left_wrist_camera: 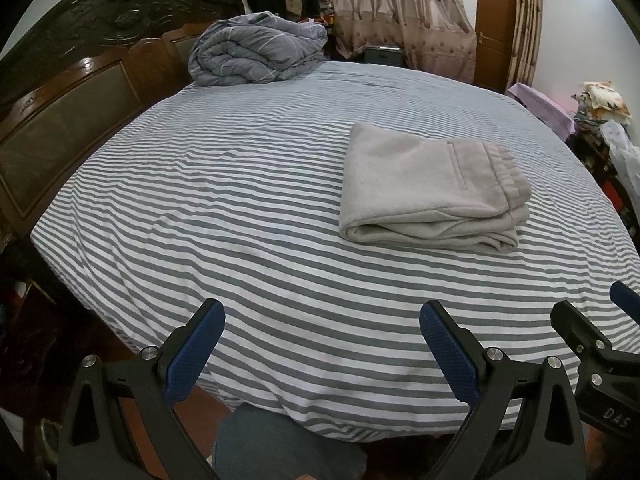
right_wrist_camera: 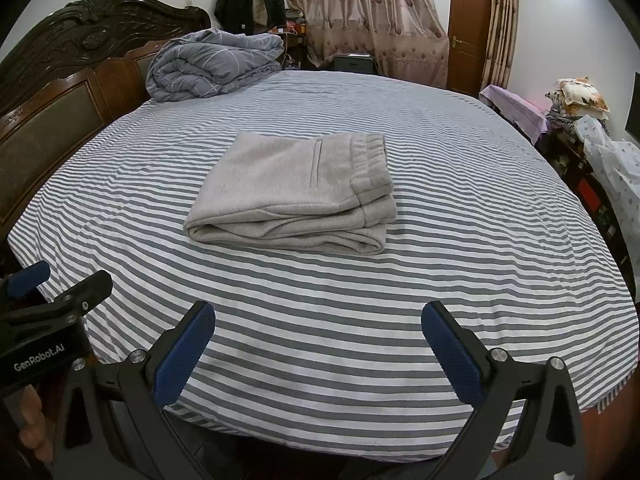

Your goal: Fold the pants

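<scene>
Light grey pants lie folded in a compact stack on the striped bed sheet, waistband to the right. They also show in the right wrist view, near the bed's middle. My left gripper is open and empty, held above the near bed edge, left of the pants. My right gripper is open and empty, near the bed's front edge, in front of the pants. Each gripper shows at the edge of the other's view: the right one, the left one.
A folded grey quilt lies at the far left by the dark wooden headboard. Cluttered furniture with pillows stands to the right of the bed. Curtains and a brown door are at the back.
</scene>
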